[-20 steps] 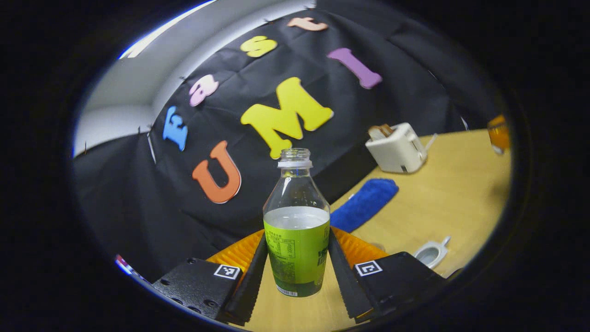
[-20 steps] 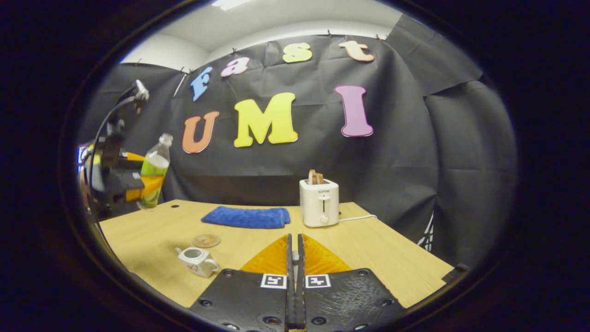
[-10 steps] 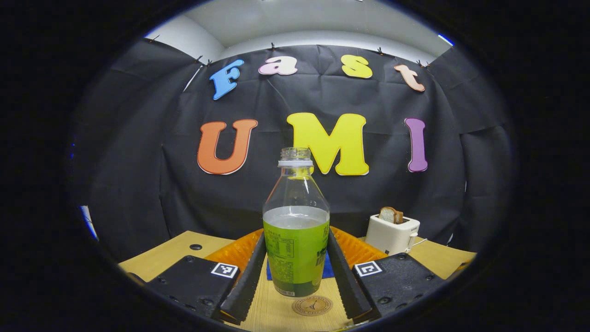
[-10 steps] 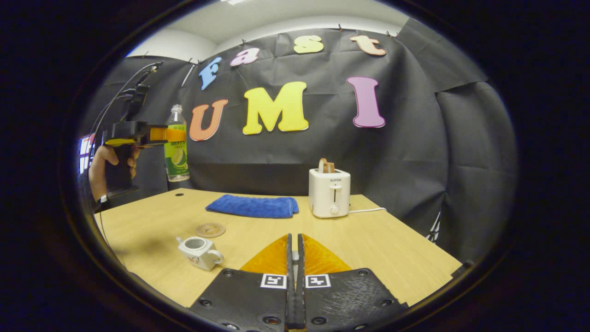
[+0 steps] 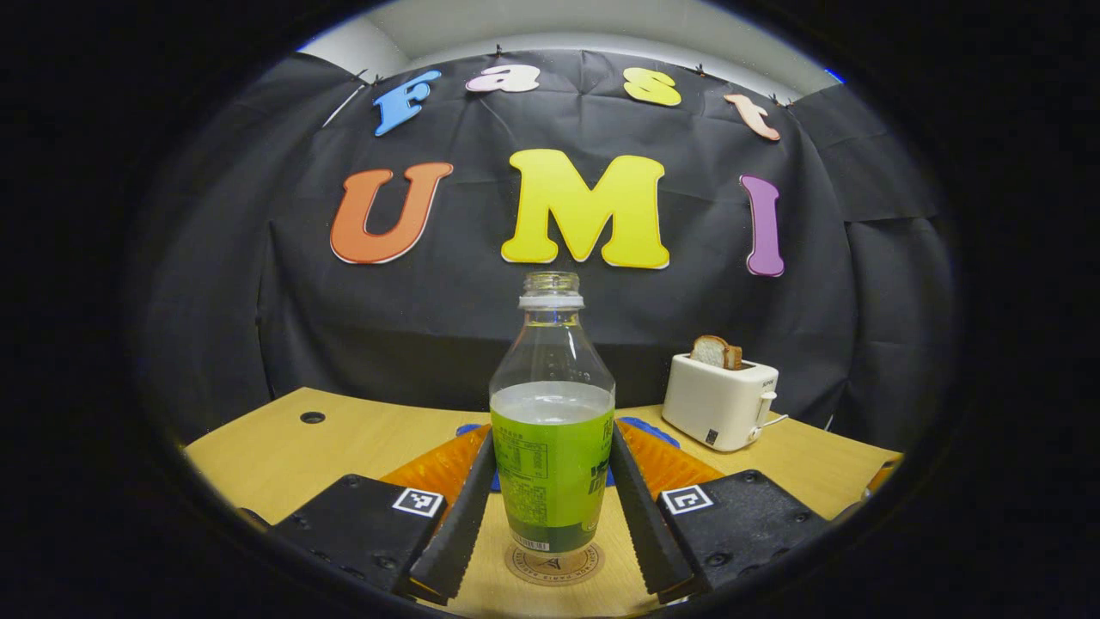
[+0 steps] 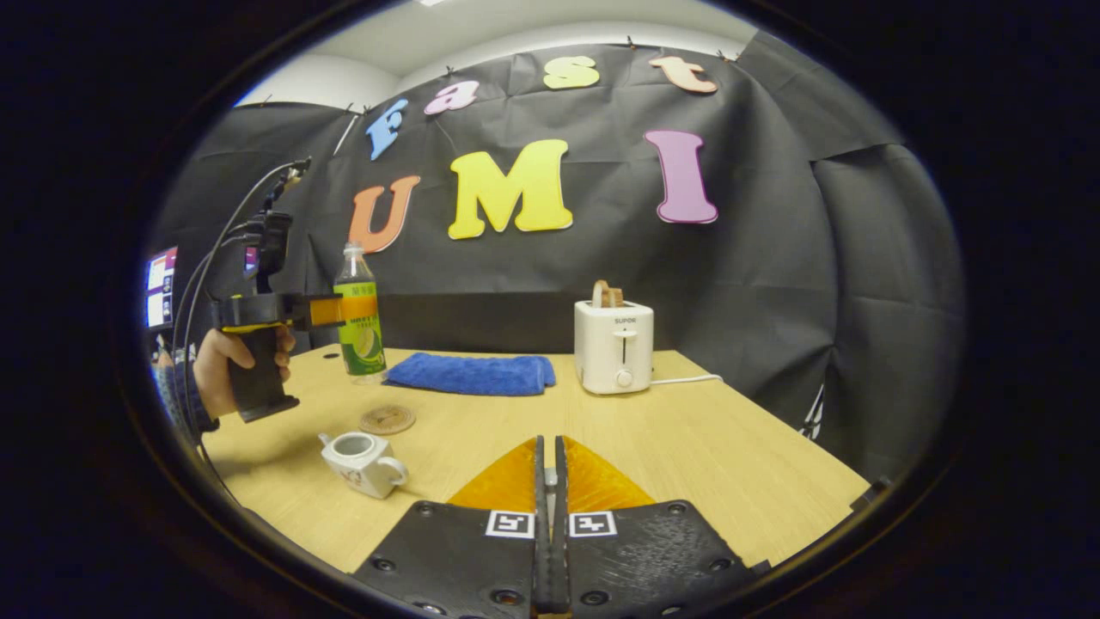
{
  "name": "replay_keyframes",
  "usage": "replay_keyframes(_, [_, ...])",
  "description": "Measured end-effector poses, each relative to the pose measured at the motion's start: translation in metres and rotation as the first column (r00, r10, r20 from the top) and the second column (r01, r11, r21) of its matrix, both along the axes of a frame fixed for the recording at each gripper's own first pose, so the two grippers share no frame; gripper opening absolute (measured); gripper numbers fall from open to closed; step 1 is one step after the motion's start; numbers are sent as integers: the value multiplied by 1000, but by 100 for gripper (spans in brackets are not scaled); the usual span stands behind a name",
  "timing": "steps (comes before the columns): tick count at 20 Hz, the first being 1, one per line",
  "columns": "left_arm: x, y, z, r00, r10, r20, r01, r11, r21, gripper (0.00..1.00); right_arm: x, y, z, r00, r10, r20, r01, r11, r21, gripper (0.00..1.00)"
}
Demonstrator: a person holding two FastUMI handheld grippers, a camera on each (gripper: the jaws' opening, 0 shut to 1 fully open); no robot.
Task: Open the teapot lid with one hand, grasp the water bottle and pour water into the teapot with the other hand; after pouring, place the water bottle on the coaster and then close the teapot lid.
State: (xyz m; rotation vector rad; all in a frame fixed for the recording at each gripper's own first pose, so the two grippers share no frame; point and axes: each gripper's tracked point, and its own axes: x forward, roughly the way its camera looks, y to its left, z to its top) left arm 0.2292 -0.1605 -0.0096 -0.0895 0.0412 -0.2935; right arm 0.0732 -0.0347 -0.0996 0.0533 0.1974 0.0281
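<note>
**Lowering the bottle toward the coaster, lid off the pot**

Gripping the water bottle (image 5: 552, 430) with the left gripper (image 5: 552, 434), both fingers pressed against the label on opposite sides, below the shoulder. Holds it upright with the neck open at the top, presumably so that what is left inside, level with the top of the label, stays put on the way down. Seen from the left gripper view, sits directly above the coaster (image 5: 554, 563), base lined up over the disc. From the right gripper view, hangs clear of the table (image 6: 687, 447) with the bottle (image 6: 359, 322) raised above the coaster (image 6: 387, 419), so judged not yet set down. Carried by a hand (image 6: 225, 370) wrapped round the handle of the left gripper (image 6: 331, 309), over the tabletop's left edge.

Waits lidless, the teapot (image 6: 361, 462), close to the near left corner of the tabletop, just nearer than the coaster, mouth open. Suggests pouring done and only the putting-down and closing left, though the water level inside cannot be made out.

Hovers low over the near edge, the right gripper (image 6: 547, 443), jaws drawn together to a thin slit. Cannot tell whether the lid is pinched there; nothing visible between the fingers.

Lying along the far edge, well apart from the work: a towel (image 6: 468, 376) and a toaster (image 6: 614, 346) beside it.

Needs next, by this reading, a straight descent onto the disc before the fingers let go.
</note>
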Motion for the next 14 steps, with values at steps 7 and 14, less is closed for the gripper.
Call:
replay_keyframes(7, [1, -15, -46, 999, -23, -48, 25, 999, 35, 78, 4, -2, -9, 1000, -7, -19, 7, 1000, 5, 0])
replay_keyframes(14, [0, -13, -63, 999, -20, -48, 24, 997, 79, 79, 6, 8, -16, 999, 10, -35, -10, 1000, -12, 0])
